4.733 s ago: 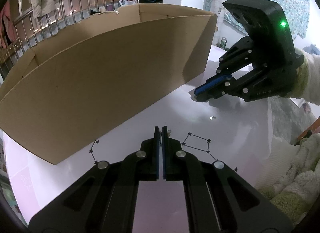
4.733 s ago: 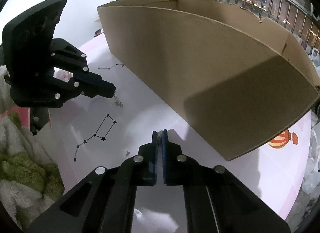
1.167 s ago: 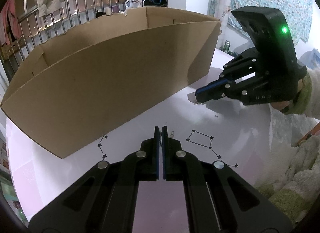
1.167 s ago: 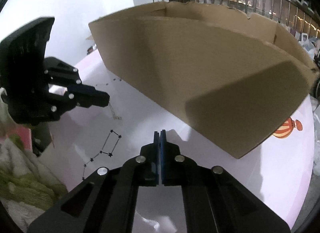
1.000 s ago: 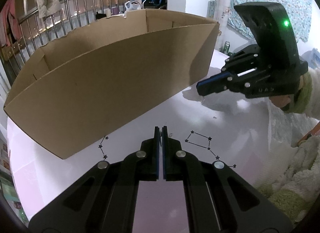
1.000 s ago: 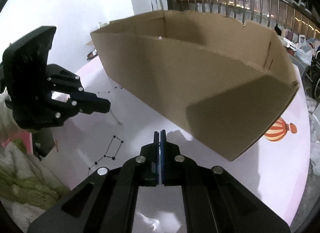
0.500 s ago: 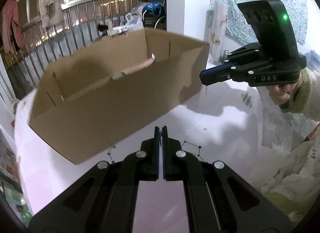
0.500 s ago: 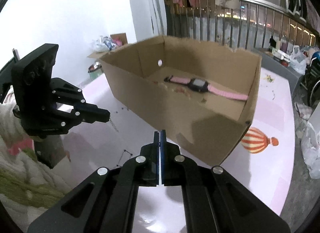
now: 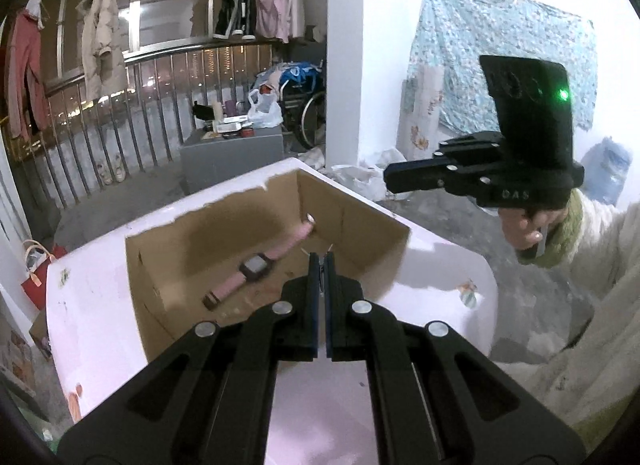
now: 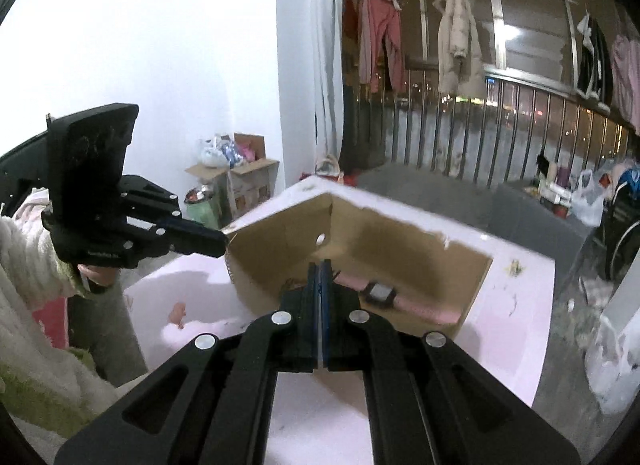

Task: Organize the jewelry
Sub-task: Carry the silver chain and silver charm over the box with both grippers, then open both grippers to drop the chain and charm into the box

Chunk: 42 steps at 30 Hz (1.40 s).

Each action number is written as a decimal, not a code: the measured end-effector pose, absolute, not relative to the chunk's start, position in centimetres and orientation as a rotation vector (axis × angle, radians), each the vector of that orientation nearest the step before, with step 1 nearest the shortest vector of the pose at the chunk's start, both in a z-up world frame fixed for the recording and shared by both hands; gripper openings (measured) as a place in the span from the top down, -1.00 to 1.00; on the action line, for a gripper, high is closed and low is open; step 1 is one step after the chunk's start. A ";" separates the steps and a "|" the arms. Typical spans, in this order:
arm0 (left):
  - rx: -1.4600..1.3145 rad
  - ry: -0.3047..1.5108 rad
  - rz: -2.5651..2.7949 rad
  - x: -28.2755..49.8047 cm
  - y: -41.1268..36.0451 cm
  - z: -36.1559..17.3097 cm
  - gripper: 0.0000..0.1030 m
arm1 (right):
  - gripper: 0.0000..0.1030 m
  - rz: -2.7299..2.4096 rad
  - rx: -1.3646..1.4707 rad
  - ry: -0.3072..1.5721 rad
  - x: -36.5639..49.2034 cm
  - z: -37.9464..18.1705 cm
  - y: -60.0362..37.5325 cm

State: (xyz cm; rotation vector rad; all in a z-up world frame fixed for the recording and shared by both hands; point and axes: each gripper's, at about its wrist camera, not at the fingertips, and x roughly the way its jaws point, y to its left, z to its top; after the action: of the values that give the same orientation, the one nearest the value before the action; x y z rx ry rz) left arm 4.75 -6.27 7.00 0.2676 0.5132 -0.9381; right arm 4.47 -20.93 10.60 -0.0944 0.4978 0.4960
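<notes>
Both grippers are raised above a pale pink table (image 9: 100, 329) and look down into an open cardboard box (image 9: 360, 261) that stands on it. The left gripper (image 9: 321, 261) has its two fingers pressed together, and a thin pale strand shows at their tips; whether it is a chain pinched between them I cannot tell. The right gripper (image 10: 320, 265) likewise has its fingers closed flat against each other, and anything held there is too small to make out. On the box floor lies a pink watch (image 9: 256, 267) with a dark square face, its strap stretched out diagonally toward the far corner. In the left wrist view the right gripper (image 9: 390, 179) is to the right, beyond the box's far right corner, held in a hand (image 9: 524, 225) with a fleecy sleeve (image 9: 592, 249).
</notes>
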 end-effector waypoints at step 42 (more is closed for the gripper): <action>0.163 0.693 -0.731 12.3 -7.2 3.5 -0.47 | 0.03 0.307 0.034 0.628 8.7 6.7 -25.1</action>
State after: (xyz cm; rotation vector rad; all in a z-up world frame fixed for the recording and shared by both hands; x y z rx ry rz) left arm 12.31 -7.22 3.54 0.1631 0.6930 -0.7307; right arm 8.73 -25.07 6.66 0.0342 0.6277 0.3070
